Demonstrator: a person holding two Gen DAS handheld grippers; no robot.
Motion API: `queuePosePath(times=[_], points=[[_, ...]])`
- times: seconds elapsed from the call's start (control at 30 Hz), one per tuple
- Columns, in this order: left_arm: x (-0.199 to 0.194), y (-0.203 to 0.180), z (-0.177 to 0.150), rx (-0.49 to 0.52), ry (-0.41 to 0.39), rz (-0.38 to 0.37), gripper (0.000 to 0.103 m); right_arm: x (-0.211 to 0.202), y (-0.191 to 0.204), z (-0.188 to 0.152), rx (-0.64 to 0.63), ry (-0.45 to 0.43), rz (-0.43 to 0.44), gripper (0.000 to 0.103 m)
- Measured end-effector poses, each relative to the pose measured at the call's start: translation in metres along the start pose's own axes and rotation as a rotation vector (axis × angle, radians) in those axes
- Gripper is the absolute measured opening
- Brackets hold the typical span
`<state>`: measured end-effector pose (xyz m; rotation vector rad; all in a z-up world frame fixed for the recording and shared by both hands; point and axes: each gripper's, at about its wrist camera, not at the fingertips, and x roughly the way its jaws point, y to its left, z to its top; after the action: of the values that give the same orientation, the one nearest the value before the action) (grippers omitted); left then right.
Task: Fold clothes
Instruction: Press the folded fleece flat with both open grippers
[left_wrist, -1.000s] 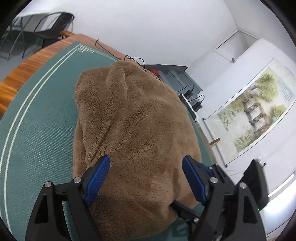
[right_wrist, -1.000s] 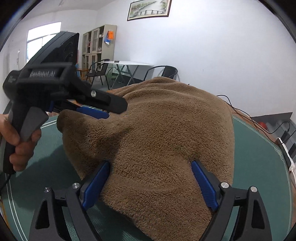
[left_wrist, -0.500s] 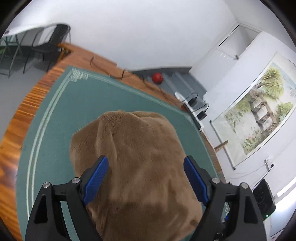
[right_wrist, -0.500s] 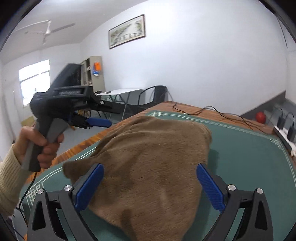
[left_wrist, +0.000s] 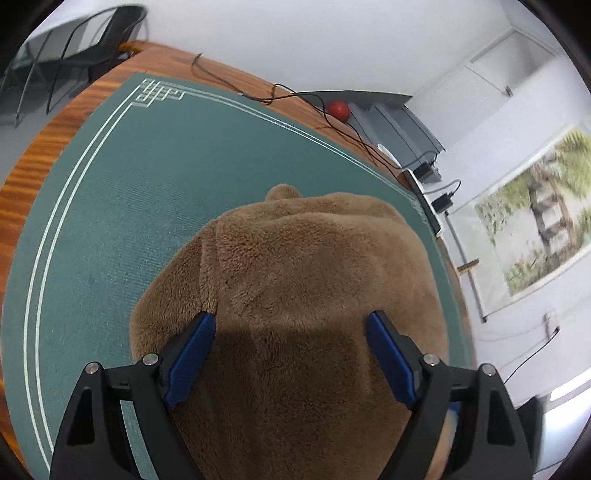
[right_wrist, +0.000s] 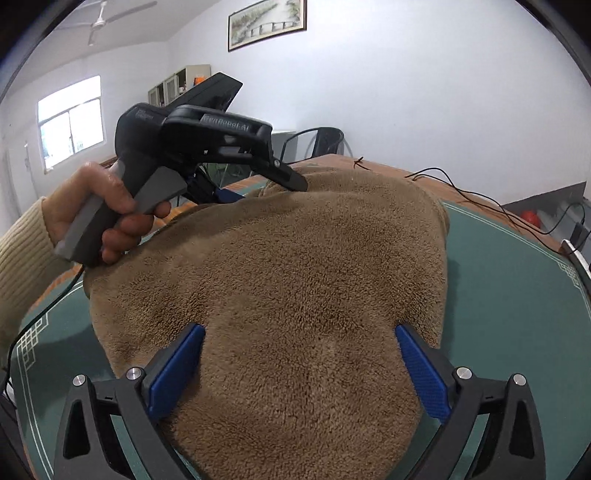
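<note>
1. My right gripper (right_wrist: 299, 365) stands with its blue pads spread wide over the brown fleece garment (right_wrist: 295, 266), released and pinching nothing. A second ago the pile filled this view and bulged up between the pads; now it lies lower and flatter on the mat.

2. My left gripper (left_wrist: 291, 354) is also released, pads wide with fleece beneath them but not pressed. Compared with a second ago its view has pulled back: the garment then reached nearly to the table's far edge in the picture, and now a broad stretch of green mat (left_wrist: 122, 206) shows beyond it.

3. I judge that a fold has just been laid down and both grips let go. The garment sits as a rounded bundle in the middle of the mat, a small nub (left_wrist: 282, 192) poking out at its far end. It looks lumpy, so smoothing or another fold probably remains.

4. In the right view my left hand (right_wrist: 107, 218), in a cream knit sleeve (right_wrist: 26, 251), holds the left tool low over the far side of the bundle. The two tools are near each other, so I should mind a clash.

5. Farther out, black cables (left_wrist: 295, 96) trail over the wooden table edge (left_wrist: 44, 147), well apart from the garment. A red ball (left_wrist: 338, 110), a chair (right_wrist: 321, 142) and a wall picture (right_wrist: 266, 23) lie beyond, out of the way.
</note>
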<state>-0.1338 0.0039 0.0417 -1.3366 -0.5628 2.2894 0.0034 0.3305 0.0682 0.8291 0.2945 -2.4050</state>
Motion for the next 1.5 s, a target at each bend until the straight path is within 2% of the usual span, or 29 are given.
queuePosePath(times=[0.1, 0.23, 0.4, 0.5, 0.6, 0.7, 0.87, 1.0, 1.13, 1.27, 1.33, 1.37, 1.5], points=[[0.001, 0.000, -0.002, 0.011, -0.013, 0.004, 0.088, 0.000, 0.000, 0.000, -0.004, 0.002, -0.003, 0.102], [-0.018, -0.001, -0.006, -0.045, -0.028, -0.016, 0.088, -0.007, -0.005, 0.000, 0.004, -0.002, 0.020, 0.102], [-0.070, -0.024, -0.039, -0.004, -0.095, -0.092, 0.088, -0.064, -0.034, -0.011, 0.161, -0.088, 0.017, 0.102], [-0.081, -0.037, -0.065, 0.029, -0.100, -0.119, 0.088, -0.079, -0.038, -0.019, 0.162, -0.090, -0.033, 0.102], [-0.079, -0.047, -0.090, 0.064, -0.102, -0.092, 0.088, -0.077, -0.033, -0.029, 0.133, -0.046, -0.100, 0.102], [-0.071, -0.048, -0.100, 0.085, -0.106, -0.051, 0.088, -0.078, -0.031, -0.037, 0.153, -0.036, -0.086, 0.102], [-0.071, -0.039, -0.102, 0.048, -0.117, -0.065, 0.088, -0.107, -0.019, -0.053, 0.055, -0.046, -0.094, 0.102], [-0.089, -0.045, -0.118, 0.036, -0.162, -0.104, 0.088, -0.121, -0.004, -0.073, -0.047, 0.001, -0.164, 0.102], [-0.099, -0.056, -0.145, 0.073, -0.186, -0.127, 0.088, -0.116, 0.002, -0.078, -0.049, 0.022, -0.200, 0.102], [-0.099, -0.062, -0.153, 0.113, -0.216, -0.103, 0.088, -0.102, 0.004, -0.075, -0.044, 0.065, -0.176, 0.102], [-0.094, -0.057, -0.152, 0.096, -0.213, -0.105, 0.088, -0.097, 0.010, -0.075, -0.071, 0.081, -0.171, 0.102], [-0.091, -0.054, -0.150, 0.090, -0.215, -0.103, 0.088, -0.094, 0.014, -0.075, -0.094, 0.089, -0.188, 0.102], [-0.082, -0.046, -0.145, 0.077, -0.230, -0.083, 0.088, -0.087, 0.014, -0.077, -0.148, 0.104, -0.355, 0.102]])
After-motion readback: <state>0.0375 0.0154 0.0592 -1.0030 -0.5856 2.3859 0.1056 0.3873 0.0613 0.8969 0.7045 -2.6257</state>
